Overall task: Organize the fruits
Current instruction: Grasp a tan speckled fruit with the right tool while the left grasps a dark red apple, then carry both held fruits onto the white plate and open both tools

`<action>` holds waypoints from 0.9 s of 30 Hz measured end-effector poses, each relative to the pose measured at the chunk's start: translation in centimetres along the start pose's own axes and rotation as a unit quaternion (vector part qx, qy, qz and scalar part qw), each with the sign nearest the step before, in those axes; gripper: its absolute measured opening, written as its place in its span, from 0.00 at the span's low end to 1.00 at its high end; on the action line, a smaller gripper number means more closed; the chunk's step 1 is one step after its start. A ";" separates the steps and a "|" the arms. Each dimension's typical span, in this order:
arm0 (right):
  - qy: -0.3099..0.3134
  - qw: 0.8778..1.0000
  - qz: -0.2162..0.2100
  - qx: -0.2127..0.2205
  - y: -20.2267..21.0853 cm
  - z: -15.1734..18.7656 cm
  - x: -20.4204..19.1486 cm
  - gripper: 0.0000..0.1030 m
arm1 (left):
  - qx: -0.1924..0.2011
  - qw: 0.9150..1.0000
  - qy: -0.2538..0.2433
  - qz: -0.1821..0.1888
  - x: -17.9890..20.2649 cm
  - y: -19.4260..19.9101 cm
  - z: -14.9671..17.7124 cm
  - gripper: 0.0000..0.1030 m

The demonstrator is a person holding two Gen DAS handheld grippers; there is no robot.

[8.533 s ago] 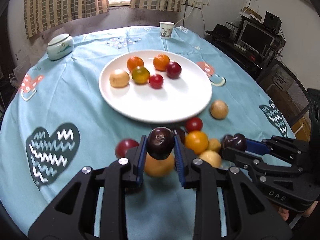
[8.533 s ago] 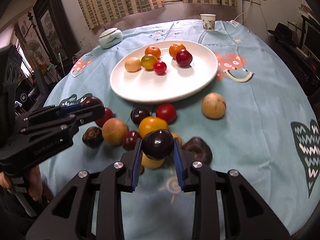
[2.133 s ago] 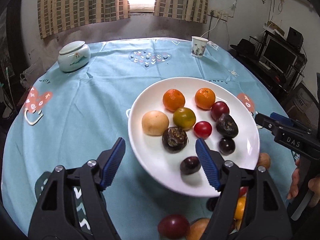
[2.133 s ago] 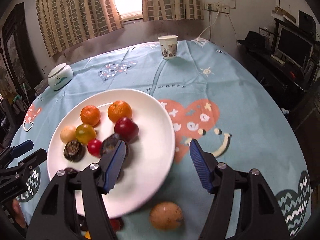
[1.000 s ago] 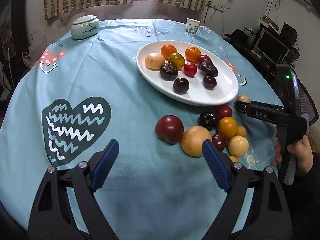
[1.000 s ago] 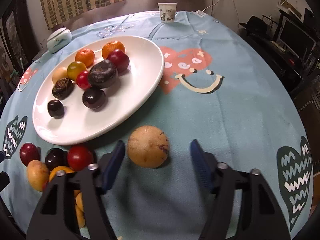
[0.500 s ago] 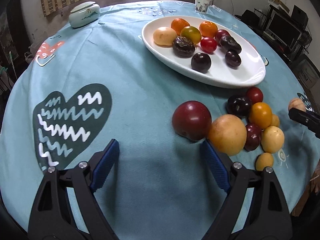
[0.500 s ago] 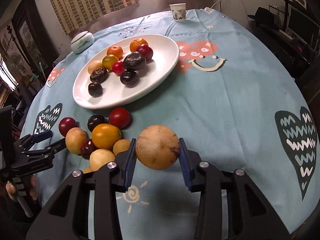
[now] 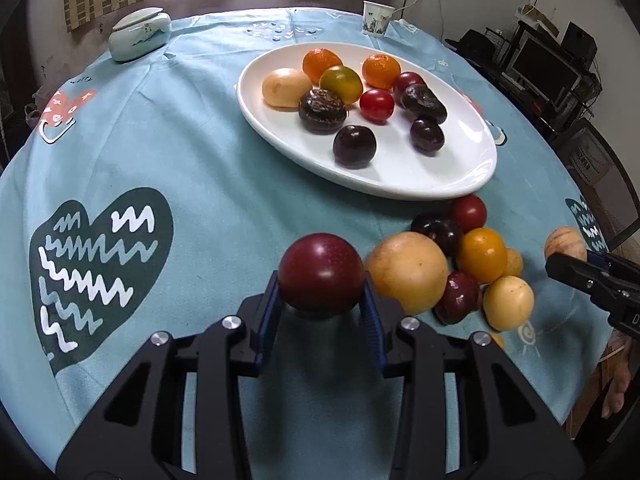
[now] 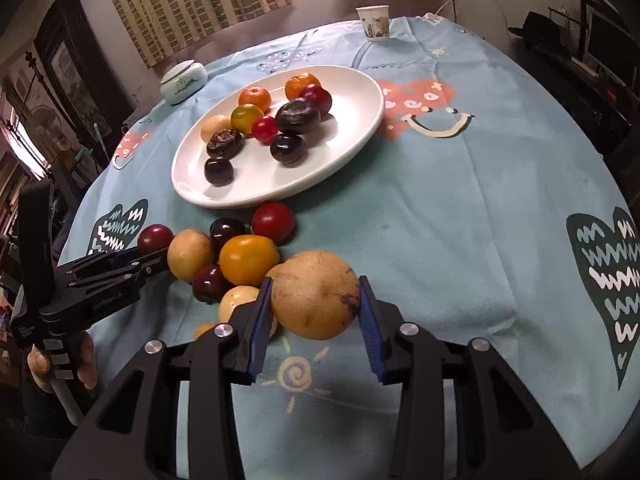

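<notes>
My left gripper (image 9: 320, 280) has its jaws closing, and both blue pads press on a dark red plum (image 9: 320, 264) just off the cloth, left of the loose fruit pile (image 9: 480, 256). My right gripper (image 10: 314, 284) is shut on a large tan round fruit (image 10: 316, 300), held over the cloth beside the same pile (image 10: 248, 258). A white plate (image 9: 400, 190) farther back carries several oranges, plums and dark fruits. In the right wrist view the left gripper (image 10: 156, 258) shows at the left with the plum (image 10: 154, 238).
A lidded ceramic jar (image 9: 140, 34) and a paper cup (image 9: 376, 18) stand at the far side of the round blue tablecloth (image 9: 180, 160). A person's hand (image 10: 84, 364) grips the left tool's handle. A desk with a monitor (image 9: 548, 64) lies beyond the table's right edge.
My left jaws have come together from wide open onto the dark red plum. Earlier the right jaws shut on the tan fruit and raised it; since half a second ago it has barely moved.
</notes>
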State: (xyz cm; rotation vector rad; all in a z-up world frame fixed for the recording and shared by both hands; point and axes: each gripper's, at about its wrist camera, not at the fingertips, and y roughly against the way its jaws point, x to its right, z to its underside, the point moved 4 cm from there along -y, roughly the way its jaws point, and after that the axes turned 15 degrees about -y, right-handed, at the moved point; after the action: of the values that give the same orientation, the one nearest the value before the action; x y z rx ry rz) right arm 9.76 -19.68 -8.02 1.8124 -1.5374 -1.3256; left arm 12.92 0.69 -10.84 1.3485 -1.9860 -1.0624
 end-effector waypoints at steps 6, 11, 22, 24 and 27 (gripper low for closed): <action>0.016 1.000 -0.008 0.004 0.6 0.1 -1.4 0.40 | 0.028 0.999 0.000 0.018 0.9 2.9 -0.2 0.37; 0.018 1.000 -0.008 0.004 0.6 0.2 -1.7 0.40 | 0.048 0.999 -0.010 0.019 1.4 4.7 -0.8 0.37; 0.021 1.000 -0.011 0.003 0.4 0.3 -2.0 0.40 | 0.058 0.998 -0.019 0.015 1.4 5.6 -2.1 0.37; 0.022 1.000 -0.012 0.001 0.3 0.3 -2.1 0.40 | 0.059 0.998 -0.023 0.015 1.4 5.6 -2.6 0.37; 0.022 1.000 -0.015 -0.003 0.0 0.0 -2.2 0.40 | 0.058 0.998 -0.030 0.013 1.5 5.3 -3.7 0.37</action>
State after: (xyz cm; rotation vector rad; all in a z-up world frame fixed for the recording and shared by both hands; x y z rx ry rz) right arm 9.89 -17.71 -7.15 1.8559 -1.4868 -1.2937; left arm 12.36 -0.78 -4.43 1.3604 -2.1315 -1.0004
